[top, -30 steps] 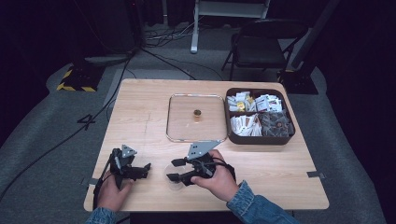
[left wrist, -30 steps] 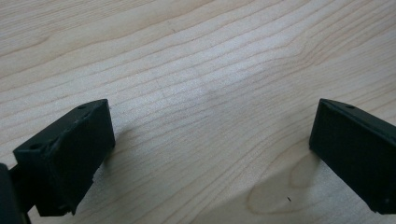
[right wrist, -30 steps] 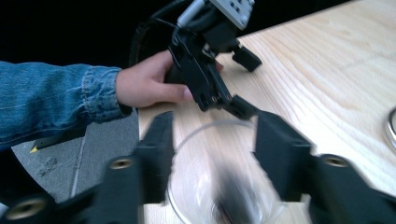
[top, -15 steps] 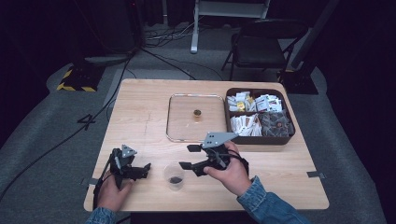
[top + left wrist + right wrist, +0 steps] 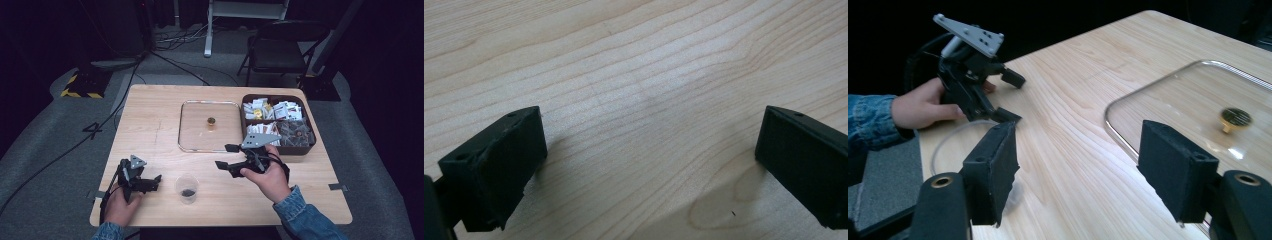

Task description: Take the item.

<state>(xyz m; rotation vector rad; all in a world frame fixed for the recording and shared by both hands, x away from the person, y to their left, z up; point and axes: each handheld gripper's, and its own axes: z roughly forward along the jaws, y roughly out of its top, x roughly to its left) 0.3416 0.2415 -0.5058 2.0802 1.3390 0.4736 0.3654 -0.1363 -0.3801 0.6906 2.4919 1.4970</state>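
A small clear plastic cup (image 5: 187, 188) with something dark in its bottom stands near the table's front edge, with nothing touching it. My left gripper (image 5: 154, 183) rests on the table to the cup's left, jaws open toward it. In the left gripper view the open left gripper (image 5: 649, 150) has bare wood between its jaws. My right gripper (image 5: 227, 156) is held open above the table, right of and beyond the cup, holding nothing. The right gripper view looks past the right gripper (image 5: 1083, 165) at the cup's rim (image 5: 948, 137) and the left gripper (image 5: 1010, 97).
A flat glass lid (image 5: 195, 131) with a gold knob (image 5: 211, 121) lies at the table's middle. Right of it is a brown box (image 5: 243, 127) with several packets. The lid (image 5: 1173, 100) lies close beyond the right jaw. Bare wooden tabletop (image 5: 150, 115) lies to the left.
My right gripper has let go of the cup and drawn away to the right and farther from the person. The cup stays standing by the front edge. The left gripper has not moved.
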